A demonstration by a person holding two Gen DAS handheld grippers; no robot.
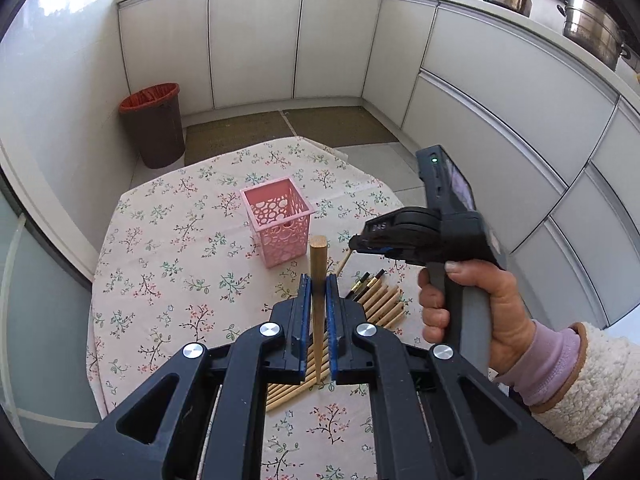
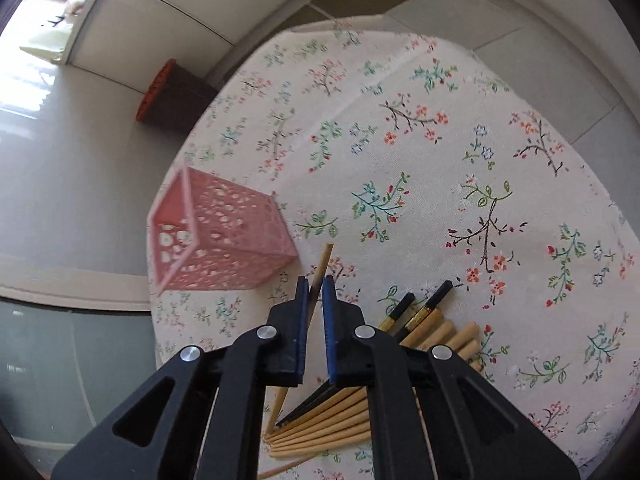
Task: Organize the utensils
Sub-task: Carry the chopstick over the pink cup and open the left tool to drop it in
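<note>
My left gripper (image 1: pixel 319 280) is shut on a light wooden chopstick (image 1: pixel 319 256) that stands upright between the blue pads, its blunt end on top. Beyond it a pink perforated basket (image 1: pixel 278 220) stands on the floral tablecloth. A fan of wooden chopsticks (image 1: pixel 380 304) lies to the right, some with black-and-gold ends. A hand holds my right gripper (image 1: pixel 356 244) above that pile. In the right wrist view, the right gripper (image 2: pixel 316 282) is shut on a thin chopstick (image 2: pixel 325 258) that slants towards the pink basket (image 2: pixel 224 240). The chopstick pile (image 2: pixel 332 416) lies beneath its fingers.
The round table (image 1: pixel 160 240) drops off to the floor on the left and far sides. A brown bin (image 1: pixel 154 124) with a red liner stands on the floor beyond. White cabinets curve around the back, with steel pots (image 1: pixel 592 28) on the counter.
</note>
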